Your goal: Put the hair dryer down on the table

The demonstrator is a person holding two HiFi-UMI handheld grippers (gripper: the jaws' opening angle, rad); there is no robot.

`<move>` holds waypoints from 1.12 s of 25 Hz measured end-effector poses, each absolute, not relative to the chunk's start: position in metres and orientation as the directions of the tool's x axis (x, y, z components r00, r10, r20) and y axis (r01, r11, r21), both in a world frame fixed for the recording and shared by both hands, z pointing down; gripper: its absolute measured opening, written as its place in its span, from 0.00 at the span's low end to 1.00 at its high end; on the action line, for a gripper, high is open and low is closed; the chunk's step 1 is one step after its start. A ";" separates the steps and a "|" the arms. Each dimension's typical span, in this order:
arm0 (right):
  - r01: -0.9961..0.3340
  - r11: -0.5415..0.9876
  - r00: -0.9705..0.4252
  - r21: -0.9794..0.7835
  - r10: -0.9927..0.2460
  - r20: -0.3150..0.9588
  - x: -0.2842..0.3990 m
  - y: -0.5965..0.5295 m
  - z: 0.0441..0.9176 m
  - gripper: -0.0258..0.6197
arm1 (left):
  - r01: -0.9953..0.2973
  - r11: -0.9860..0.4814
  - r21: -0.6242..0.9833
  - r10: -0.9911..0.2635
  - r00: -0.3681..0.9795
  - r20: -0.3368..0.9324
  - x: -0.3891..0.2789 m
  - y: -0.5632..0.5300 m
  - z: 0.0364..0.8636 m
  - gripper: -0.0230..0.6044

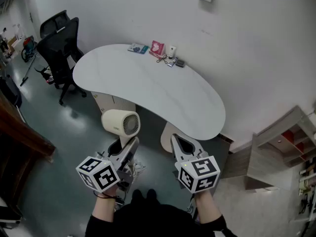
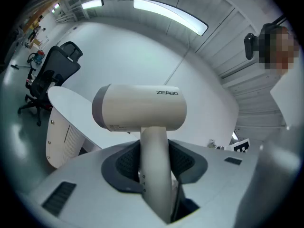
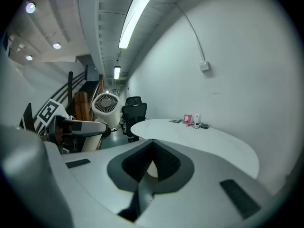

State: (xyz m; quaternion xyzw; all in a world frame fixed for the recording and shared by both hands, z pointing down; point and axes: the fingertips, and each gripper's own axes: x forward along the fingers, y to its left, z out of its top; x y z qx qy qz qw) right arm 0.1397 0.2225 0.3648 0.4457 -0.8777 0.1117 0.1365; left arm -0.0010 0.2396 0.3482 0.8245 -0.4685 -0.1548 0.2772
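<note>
A cream hair dryer (image 1: 121,122) hangs in the air in front of the table's near edge, its grille end facing right. My left gripper (image 1: 128,148) is shut on its handle. In the left gripper view the handle (image 2: 154,175) stands upright between the dark pads, with the barrel (image 2: 140,107) crosswise above them. The white curved table (image 1: 148,85) lies ahead and beyond the dryer. My right gripper (image 1: 178,143) is held beside the left one, shut with nothing in it; its pads meet in the right gripper view (image 3: 151,156). There the dryer (image 3: 105,106) appears at the left.
Small items (image 1: 158,49) sit at the table's far edge by the wall. A black office chair (image 1: 59,48) stands to the table's left. A white cabinet (image 1: 111,102) is under the table. A wooden shelf unit (image 1: 281,149) stands at the right.
</note>
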 end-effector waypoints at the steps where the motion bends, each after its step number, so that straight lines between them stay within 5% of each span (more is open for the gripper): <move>1: -0.813 0.578 -0.566 -0.078 -0.751 0.340 0.140 0.222 0.366 0.04 | -0.686 -0.407 0.603 -0.858 0.513 0.005 0.000 0.239 0.348 0.29; 28: -0.831 0.554 -0.549 -0.059 -0.797 0.250 0.177 0.177 0.346 0.04 | -0.725 -0.392 0.566 -0.897 0.438 -0.060 -0.001 0.211 0.315 0.29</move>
